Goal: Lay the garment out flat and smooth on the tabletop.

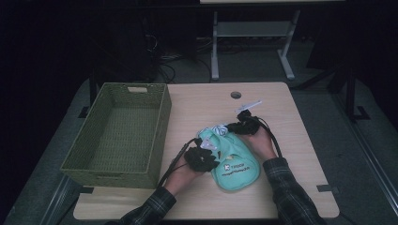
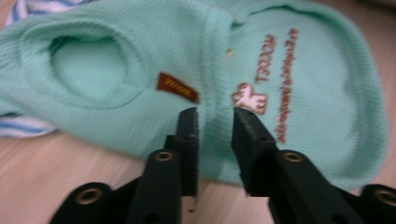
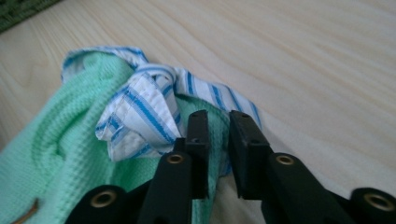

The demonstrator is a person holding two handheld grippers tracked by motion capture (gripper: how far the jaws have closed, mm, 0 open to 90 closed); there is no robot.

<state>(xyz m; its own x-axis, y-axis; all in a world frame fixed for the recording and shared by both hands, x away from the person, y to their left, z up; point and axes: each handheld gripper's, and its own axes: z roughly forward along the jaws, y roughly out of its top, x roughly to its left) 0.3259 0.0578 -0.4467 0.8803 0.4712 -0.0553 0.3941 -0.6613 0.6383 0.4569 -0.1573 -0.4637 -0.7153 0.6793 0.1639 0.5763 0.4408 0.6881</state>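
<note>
Both grippers sit part-open on the mint garment [image 1: 232, 161] lying mid-table beside the basket [image 1: 117, 136], left gripper [image 2: 215, 123] over its body, right gripper [image 3: 218, 128] astride the collar [image 3: 140, 116], so closing shallow may pinch one layer and slip

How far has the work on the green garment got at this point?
Early stage. The green garment lies flat on the table, apparently folded over, its striped collar bunched at one end. In hand: the left gripper sits over its edge with jaws apart, and the right gripper straddles cloth near the collar. Probably left: moving it into the green basket, which holds nothing.
</note>
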